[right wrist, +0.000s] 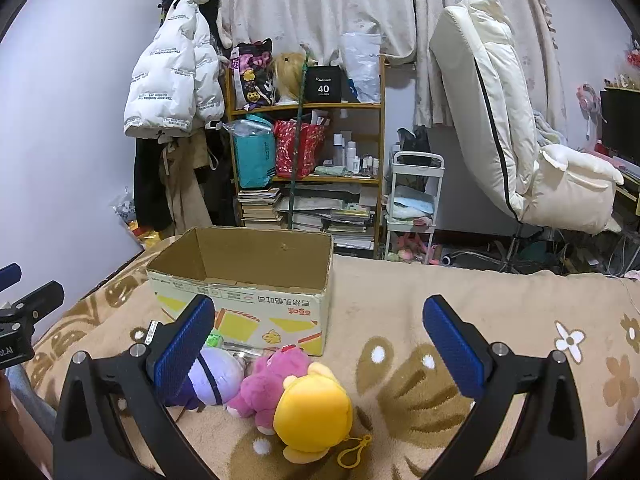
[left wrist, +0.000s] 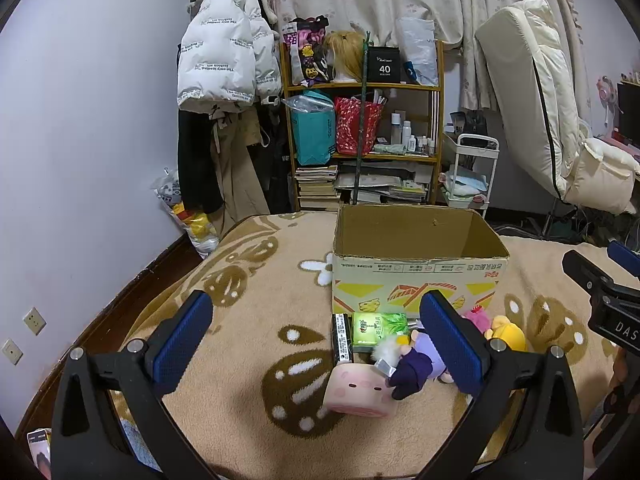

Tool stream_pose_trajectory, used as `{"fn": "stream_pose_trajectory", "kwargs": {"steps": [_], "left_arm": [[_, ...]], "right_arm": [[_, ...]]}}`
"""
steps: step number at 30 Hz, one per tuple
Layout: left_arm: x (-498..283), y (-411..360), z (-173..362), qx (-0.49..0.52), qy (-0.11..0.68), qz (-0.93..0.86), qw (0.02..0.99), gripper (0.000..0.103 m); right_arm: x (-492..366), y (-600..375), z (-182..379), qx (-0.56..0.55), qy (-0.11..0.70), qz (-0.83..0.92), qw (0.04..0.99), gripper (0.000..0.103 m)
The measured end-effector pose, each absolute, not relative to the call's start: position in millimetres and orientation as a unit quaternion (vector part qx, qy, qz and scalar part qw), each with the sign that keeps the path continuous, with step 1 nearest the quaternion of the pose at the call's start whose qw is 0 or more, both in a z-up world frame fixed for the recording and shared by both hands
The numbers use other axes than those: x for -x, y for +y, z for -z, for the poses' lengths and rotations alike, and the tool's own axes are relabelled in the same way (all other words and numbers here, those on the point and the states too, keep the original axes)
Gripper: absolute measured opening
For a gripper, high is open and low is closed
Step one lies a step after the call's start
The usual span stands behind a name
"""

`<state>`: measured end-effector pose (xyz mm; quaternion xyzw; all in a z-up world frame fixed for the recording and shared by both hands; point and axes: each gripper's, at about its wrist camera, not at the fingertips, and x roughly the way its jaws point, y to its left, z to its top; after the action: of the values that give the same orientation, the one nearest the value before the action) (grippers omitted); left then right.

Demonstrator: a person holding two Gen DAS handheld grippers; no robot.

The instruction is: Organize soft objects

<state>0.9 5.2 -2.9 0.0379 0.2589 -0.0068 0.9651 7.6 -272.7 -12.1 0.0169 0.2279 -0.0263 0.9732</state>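
Both the left gripper [left wrist: 316, 344] and right gripper [right wrist: 320, 344] hold fingers spread wide and empty; plush toys [right wrist: 276, 392] lie at 6 o'clock of the cardboard box [right wrist: 244, 276], where crowding risks a snagged double pick.

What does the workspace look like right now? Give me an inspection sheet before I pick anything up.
Surface: beige blanket with brown flower and butterfly patterns.
Job's things: open cardboard box, no toys seen inside. In front of it lie a yellow plush with a keyring clip, a pink plush, a purple-dressed doll and a pink pig cushion.
Clutter: green packet and a black-edged box against the carton.
Grippers: left gripper open, empty; right gripper open, empty, above the plush toys.
Cables: tangle on the floor under the white chair.
Surroundings: wooden shelf, hanging white puffer jacket, white trolley, curtains.
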Motion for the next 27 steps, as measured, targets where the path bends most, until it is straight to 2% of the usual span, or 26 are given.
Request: {"fn": "stream_pose_trajectory", "kwargs": {"steps": [27], "left_arm": [[-3, 10, 4, -0.035, 0.261, 0.005, 0.965, 0.102]], "right_arm": [[-11, -273, 24, -0.020, 0.235, 0.023, 0.972, 0.103]]}}
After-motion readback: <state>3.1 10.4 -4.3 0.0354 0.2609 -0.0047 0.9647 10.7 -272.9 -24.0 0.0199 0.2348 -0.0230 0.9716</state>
